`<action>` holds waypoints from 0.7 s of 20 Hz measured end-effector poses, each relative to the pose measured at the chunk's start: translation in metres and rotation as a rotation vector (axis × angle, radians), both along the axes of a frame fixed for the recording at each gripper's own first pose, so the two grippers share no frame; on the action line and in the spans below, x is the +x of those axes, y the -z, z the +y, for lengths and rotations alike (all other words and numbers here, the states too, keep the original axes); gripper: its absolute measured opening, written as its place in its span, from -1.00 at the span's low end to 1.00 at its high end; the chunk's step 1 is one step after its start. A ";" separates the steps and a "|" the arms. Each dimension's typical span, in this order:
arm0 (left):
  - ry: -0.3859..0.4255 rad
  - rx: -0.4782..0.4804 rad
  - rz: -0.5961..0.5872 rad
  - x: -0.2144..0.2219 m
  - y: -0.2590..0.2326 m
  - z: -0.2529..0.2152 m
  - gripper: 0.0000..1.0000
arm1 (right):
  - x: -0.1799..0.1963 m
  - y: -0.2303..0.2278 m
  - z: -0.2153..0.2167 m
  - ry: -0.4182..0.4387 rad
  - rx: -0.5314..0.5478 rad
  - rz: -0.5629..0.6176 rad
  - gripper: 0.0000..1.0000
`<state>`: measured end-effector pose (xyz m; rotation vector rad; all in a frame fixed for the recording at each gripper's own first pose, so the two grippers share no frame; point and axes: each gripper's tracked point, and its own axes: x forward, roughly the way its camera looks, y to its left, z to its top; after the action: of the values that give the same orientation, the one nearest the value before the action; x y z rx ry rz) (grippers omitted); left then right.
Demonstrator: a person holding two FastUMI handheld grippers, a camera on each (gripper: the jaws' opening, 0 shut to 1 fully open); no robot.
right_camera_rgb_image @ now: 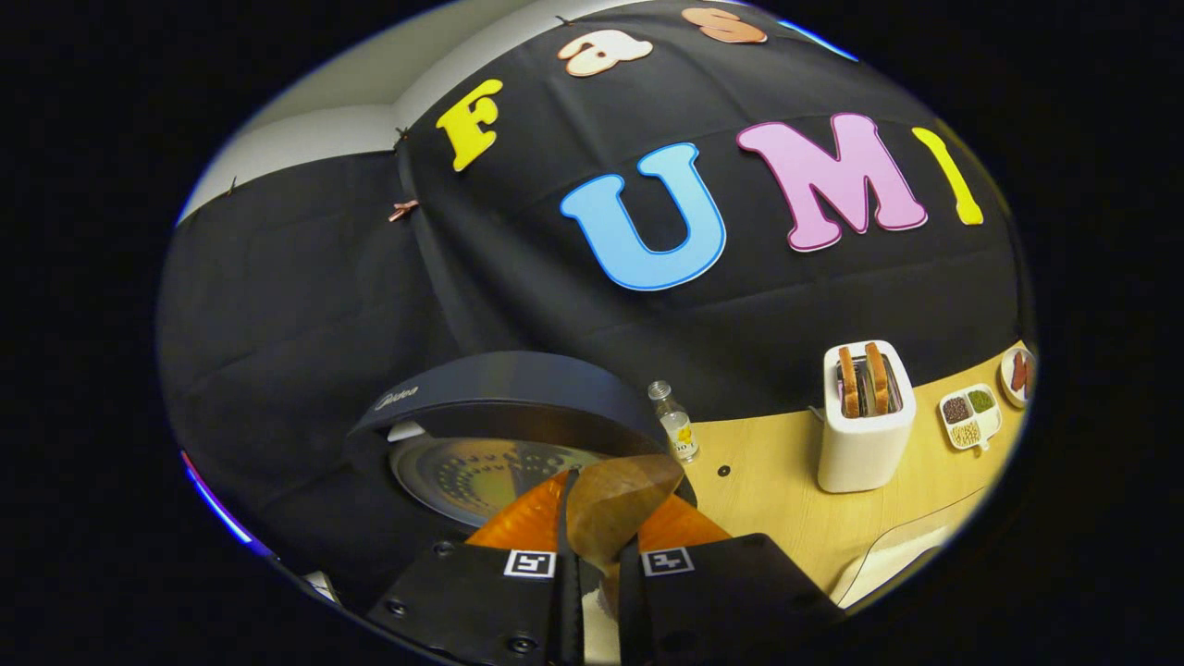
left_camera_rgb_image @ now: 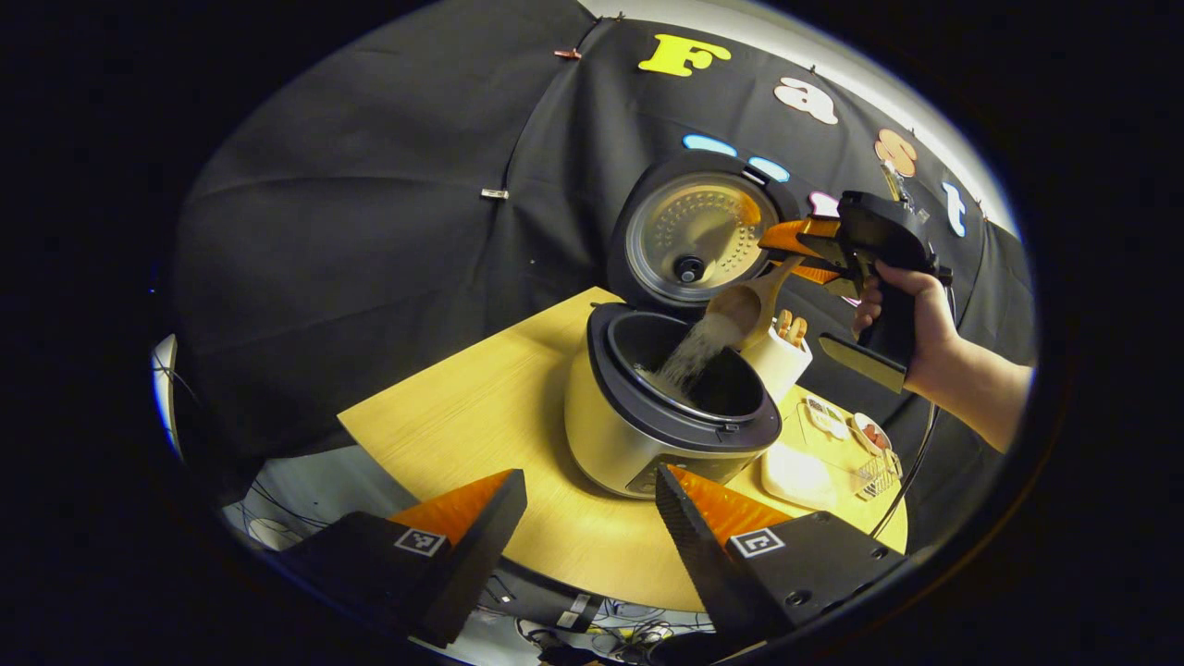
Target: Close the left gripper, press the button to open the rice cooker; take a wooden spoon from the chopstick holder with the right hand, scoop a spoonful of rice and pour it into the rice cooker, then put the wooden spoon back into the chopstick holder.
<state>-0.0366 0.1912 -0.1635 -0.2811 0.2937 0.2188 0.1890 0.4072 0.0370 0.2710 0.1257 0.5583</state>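
Observation:
The rice cooker (left_camera_rgb_image: 638, 435) stands open on the wooden table, its lid (left_camera_rgb_image: 692, 240) raised upright behind the pot. Above the pot's far right rim, a hand holds my right gripper (left_camera_rgb_image: 797, 248), shut on the handle of a wooden spoon (left_camera_rgb_image: 747, 310). The spoon is tilted and rice (left_camera_rgb_image: 689, 359) streams from it into the pot. In the right gripper view the spoon's handle (right_camera_rgb_image: 615, 504) sits pinched in the right gripper (right_camera_rgb_image: 597, 555), above the cooker lid (right_camera_rgb_image: 490, 407). My left gripper (left_camera_rgb_image: 587, 481) hangs open in front of the cooker, holding nothing.
A white toaster (right_camera_rgb_image: 865, 435) with bread slices stands right of the cooker, with a small bottle (right_camera_rgb_image: 675, 430) between them. Farther right lie a divided seasoning dish (right_camera_rgb_image: 969, 416) and a plate (right_camera_rgb_image: 1017, 370). A white tray (left_camera_rgb_image: 805, 472) and a wire rack (left_camera_rgb_image: 879, 476) sit at the table's right end.

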 end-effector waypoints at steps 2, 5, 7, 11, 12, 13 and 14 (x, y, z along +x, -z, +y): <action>-0.004 0.001 0.002 0.000 0.001 0.001 0.92 | -0.008 -0.002 0.003 -0.014 -0.041 -0.056 -0.62; -0.006 -0.005 0.007 0.000 0.003 0.002 0.91 | -0.020 0.001 0.017 -0.061 -0.128 -0.140 -0.63; -0.005 -0.002 0.008 -0.001 0.004 0.002 0.92 | -0.026 0.009 0.026 -0.105 -0.196 -0.170 -0.71; -0.003 0.001 0.009 -0.003 0.006 -0.001 0.91 | -0.047 0.022 0.043 -0.209 -0.364 -0.288 -0.62; -0.002 0.001 0.008 -0.003 0.007 -0.002 0.92 | -0.053 0.026 0.047 -0.233 -0.395 -0.311 -0.62; -0.001 0.002 0.007 -0.004 0.007 -0.003 0.92 | -0.056 0.035 0.051 -0.254 -0.419 -0.320 -0.62; -0.001 0.004 0.008 -0.004 0.008 -0.003 0.92 | -0.058 0.039 0.053 -0.269 -0.439 -0.326 -0.62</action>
<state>-0.0407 0.1881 -0.1714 -0.2766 0.3010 0.2214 0.1307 0.4604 -0.0023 -0.2690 -0.0341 0.8166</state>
